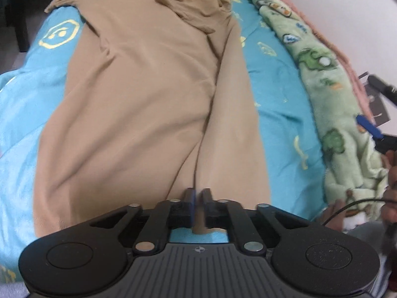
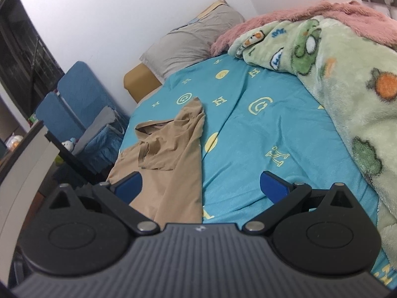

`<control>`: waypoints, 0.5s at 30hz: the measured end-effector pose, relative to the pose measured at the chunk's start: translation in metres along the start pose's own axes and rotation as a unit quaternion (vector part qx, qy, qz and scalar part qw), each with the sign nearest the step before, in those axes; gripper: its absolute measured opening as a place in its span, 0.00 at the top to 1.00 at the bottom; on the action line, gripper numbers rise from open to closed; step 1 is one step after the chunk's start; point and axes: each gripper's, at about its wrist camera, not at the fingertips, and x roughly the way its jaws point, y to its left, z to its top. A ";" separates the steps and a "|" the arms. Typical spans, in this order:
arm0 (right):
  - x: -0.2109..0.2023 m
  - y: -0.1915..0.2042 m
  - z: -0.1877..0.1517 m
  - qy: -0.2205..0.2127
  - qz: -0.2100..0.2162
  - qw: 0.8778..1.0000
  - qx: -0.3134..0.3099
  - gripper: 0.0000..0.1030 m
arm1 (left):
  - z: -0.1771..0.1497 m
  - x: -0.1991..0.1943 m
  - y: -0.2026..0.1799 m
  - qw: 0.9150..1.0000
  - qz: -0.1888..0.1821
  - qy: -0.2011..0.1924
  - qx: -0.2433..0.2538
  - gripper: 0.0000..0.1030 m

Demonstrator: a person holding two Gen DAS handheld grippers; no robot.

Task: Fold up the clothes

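Note:
A tan shirt (image 1: pixel 148 99) lies lengthwise on the blue bedsheet (image 1: pixel 275 87), collar at the far end, with its right side folded over along a long crease. My left gripper (image 1: pixel 198 195) hovers at the shirt's near hem. Its jaws stand only a narrow gap apart, with tan cloth showing in the gap and the pads not pressing on it. In the right wrist view the shirt (image 2: pixel 173 149) lies at the left. My right gripper (image 2: pixel 201 186) stands wide open above the sheet (image 2: pixel 260 129), with nothing between its fingers.
A green plush blanket (image 2: pixel 347 87) and a pink one (image 2: pixel 297 15) are heaped along the bed's right side. A grey pillow (image 2: pixel 193 42) sits at the head. Blue chairs (image 2: pixel 74 94) and a dark table stand left of the bed. A person's hand (image 1: pixel 390 164) shows at the right edge.

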 end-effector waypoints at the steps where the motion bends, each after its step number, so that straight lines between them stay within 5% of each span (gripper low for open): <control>1: 0.001 0.002 0.000 -0.003 -0.003 1.000 -0.003 0.00 | 0.007 -0.003 0.002 1.000 -0.008 -0.009 -0.004 0.59; 7: 0.014 0.009 0.002 -0.014 -0.023 1.000 -0.010 0.00 | 0.086 0.007 0.013 0.997 -0.005 -0.075 -0.022 0.35; 15: 0.060 0.011 0.004 -0.010 -0.050 0.999 -0.014 0.00 | 0.225 0.094 0.047 0.979 0.045 -0.187 -0.063 0.30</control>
